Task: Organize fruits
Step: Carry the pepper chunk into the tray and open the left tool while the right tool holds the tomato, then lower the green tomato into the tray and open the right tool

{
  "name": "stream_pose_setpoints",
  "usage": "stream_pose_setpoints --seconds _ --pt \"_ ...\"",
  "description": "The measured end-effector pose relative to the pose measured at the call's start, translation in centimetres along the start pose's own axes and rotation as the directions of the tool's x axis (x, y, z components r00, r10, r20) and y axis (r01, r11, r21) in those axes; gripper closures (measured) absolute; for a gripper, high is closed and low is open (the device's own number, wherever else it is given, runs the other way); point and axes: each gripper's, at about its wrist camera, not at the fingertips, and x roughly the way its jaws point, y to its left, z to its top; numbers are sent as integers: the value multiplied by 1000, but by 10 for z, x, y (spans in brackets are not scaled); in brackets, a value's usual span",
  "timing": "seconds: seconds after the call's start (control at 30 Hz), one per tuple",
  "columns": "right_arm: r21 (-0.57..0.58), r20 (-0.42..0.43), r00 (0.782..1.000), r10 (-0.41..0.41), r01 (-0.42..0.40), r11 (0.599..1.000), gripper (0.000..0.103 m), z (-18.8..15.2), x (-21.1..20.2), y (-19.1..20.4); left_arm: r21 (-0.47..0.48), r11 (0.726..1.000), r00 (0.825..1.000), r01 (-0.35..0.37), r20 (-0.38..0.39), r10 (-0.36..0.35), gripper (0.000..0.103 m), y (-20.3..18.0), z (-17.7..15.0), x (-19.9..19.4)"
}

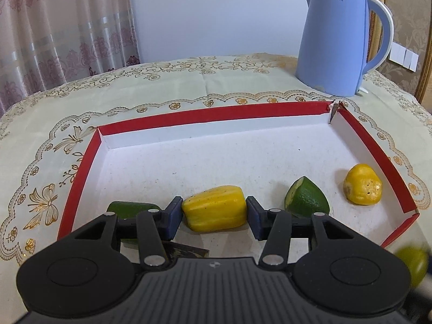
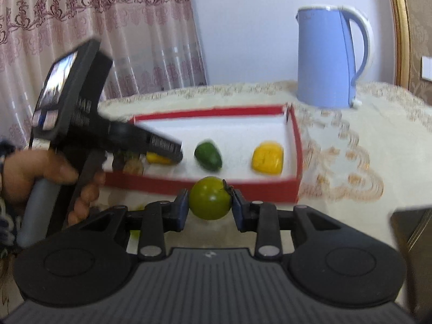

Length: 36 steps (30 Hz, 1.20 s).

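A red-walled white tray (image 1: 216, 114) lies on the table. My left gripper (image 1: 214, 212) is shut on a long yellow fruit (image 1: 214, 208) just above the tray floor at its near side. A green fruit piece (image 1: 306, 198) and a round yellow fruit (image 1: 363, 185) lie to its right; another green piece (image 1: 129, 208) lies left, partly hidden by the fingers. My right gripper (image 2: 209, 202) is shut on a green tomato (image 2: 210, 198), held in front of the tray's near wall (image 2: 216, 186). That view shows the green piece (image 2: 208, 155) and yellow fruit (image 2: 267, 158) inside.
A light blue kettle (image 1: 337, 43) stands behind the tray's far right corner on the embroidered tablecloth (image 1: 54, 145). A curtain (image 1: 62, 27) hangs at the back left. A hand holds the left gripper body (image 2: 81, 102) at the left of the right wrist view.
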Motion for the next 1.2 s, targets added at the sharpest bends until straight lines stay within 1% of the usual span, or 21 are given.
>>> stream_pose_setpoints --seconds 0.13,0.3,0.33,0.43,0.47,0.53,0.6,0.77,0.97,1.03,1.13,1.2 --pt "-35 4 1000 -23 23 999 71 20 9 -3 -11 1000 1000 10 -3 -10 53 2 0 0" --pt "-65 -10 1000 -29 28 998 71 28 21 -3 -17 1000 1000 20 1 -20 53 3 0 -1" --pt "-66 -11 999 -32 31 997 71 29 24 -3 -18 1000 1000 26 5 -26 50 4 0 -1" --pt "-67 -30 999 -43 41 997 71 29 33 -7 -20 999 998 42 45 -41 34 4 0 -9" --pt "-68 -41 998 -47 44 997 71 28 36 -8 -21 999 997 42 58 -41 32 4 1 -12" --pt "-66 -68 996 -53 48 997 71 26 46 -11 -28 998 995 55 86 -52 32 6 3 -19" --pt "-63 -87 995 -58 53 997 71 24 52 -14 -34 998 994 53 98 -50 32 9 7 -25" --pt "-51 -103 993 -62 57 997 71 22 60 -17 -57 997 990 50 133 -42 32 21 9 -44" --pt "-53 -107 992 -73 67 996 70 22 66 -18 -75 997 984 22 176 -9 31 42 -6 -75" --pt "-56 -104 992 -70 64 996 66 22 66 -17 -81 997 983 3 181 12 31 52 -15 -84" --pt "-61 -99 993 -62 56 997 49 22 66 -13 -102 994 983 -32 179 50 31 67 -31 -95" --pt "-81 -80 993 -87 81 993 19 21 64 -8 -114 992 982 -54 172 73 31 76 -43 -102"
